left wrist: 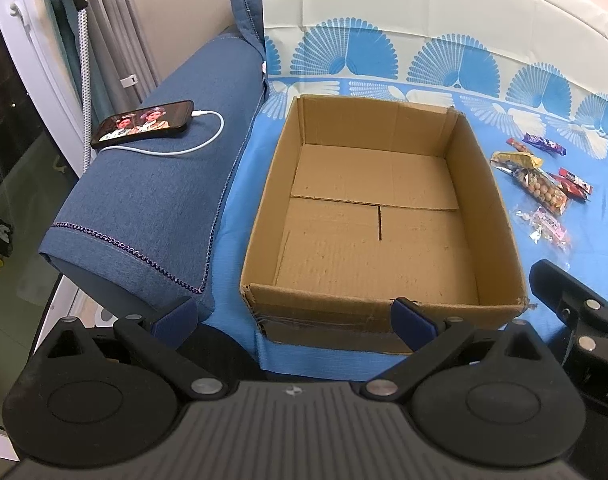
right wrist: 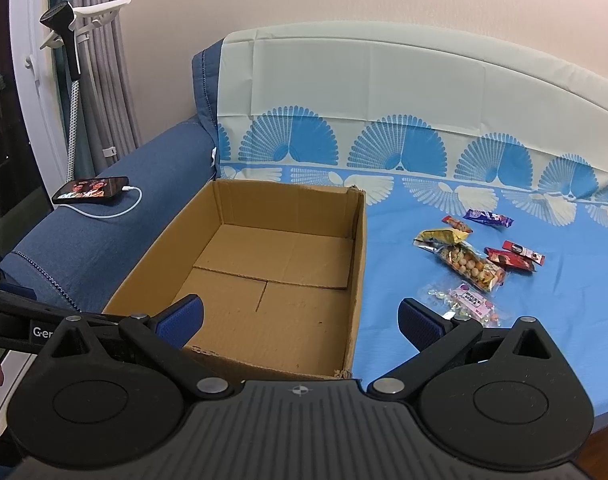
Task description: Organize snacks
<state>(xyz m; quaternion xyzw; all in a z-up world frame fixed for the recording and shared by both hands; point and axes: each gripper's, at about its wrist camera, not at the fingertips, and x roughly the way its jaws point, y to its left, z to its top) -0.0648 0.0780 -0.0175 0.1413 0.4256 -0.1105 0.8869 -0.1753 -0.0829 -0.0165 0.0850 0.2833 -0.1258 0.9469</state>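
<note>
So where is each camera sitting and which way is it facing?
Left wrist: on the left gripper, angled down at the empty brown cardboard box; open blue-padded fingers show.
Right wrist: on the right gripper, facing the box's right wall and the wrapped snacks; open fingers show.
Shared: box, snacks, black phone.

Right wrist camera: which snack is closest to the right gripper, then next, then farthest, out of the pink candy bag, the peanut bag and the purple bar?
Measured from the open right gripper:
1. Pink candy bag, lying on the blue sheet right beside its right-hand finger.
2. Peanut bag, just behind the candy, mid-pile.
3. Purple bar, at the back of the pile, nearest the fan-patterned border.
</note>
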